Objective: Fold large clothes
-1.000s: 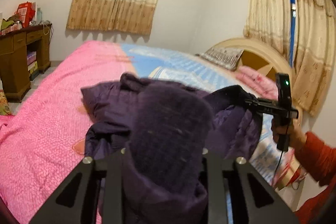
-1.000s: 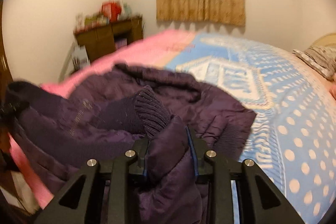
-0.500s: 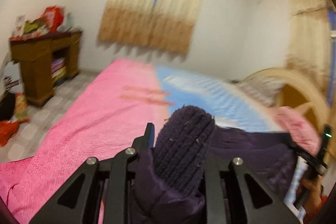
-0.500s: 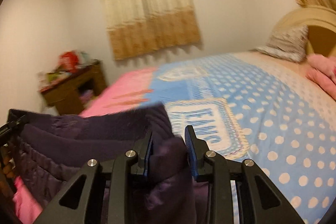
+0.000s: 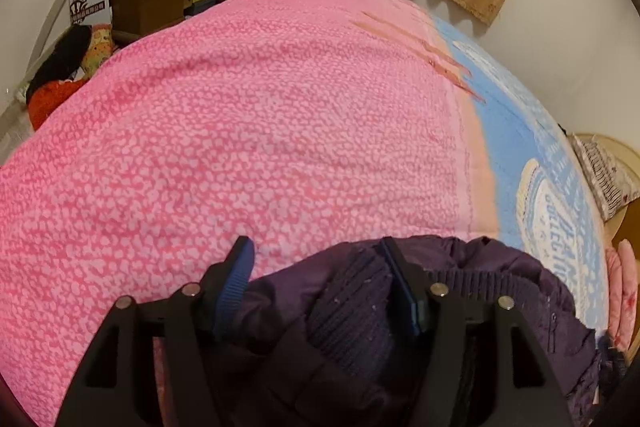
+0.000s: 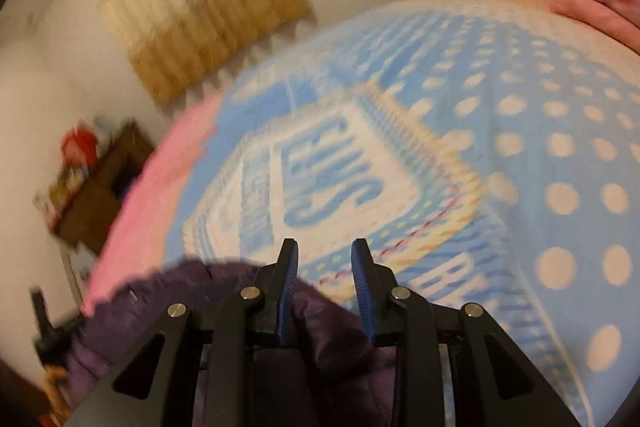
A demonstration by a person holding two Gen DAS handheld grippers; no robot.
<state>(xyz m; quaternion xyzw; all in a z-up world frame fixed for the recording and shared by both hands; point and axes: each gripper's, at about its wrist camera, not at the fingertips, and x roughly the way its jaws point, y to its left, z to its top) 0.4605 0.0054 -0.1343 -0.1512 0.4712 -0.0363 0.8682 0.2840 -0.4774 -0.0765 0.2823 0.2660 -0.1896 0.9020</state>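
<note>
The purple padded jacket (image 5: 480, 307) now lies low in both views, down on the bed, where a second ago it hung bunched between the two tools. Its ribbed knit cuff (image 5: 352, 303) sits between the left gripper (image 5: 316, 267), whose jaws are opening; the left pad (image 5: 236, 283) stands clear of the cloth. The right gripper (image 6: 324, 291) keeps a narrow pinch on jacket fabric low in its view. The pink bedspread (image 5: 240, 127) and blue dotted blanket (image 6: 520, 147) spread beyond. Judging by this, the jacket is being laid out for folding.
</note>
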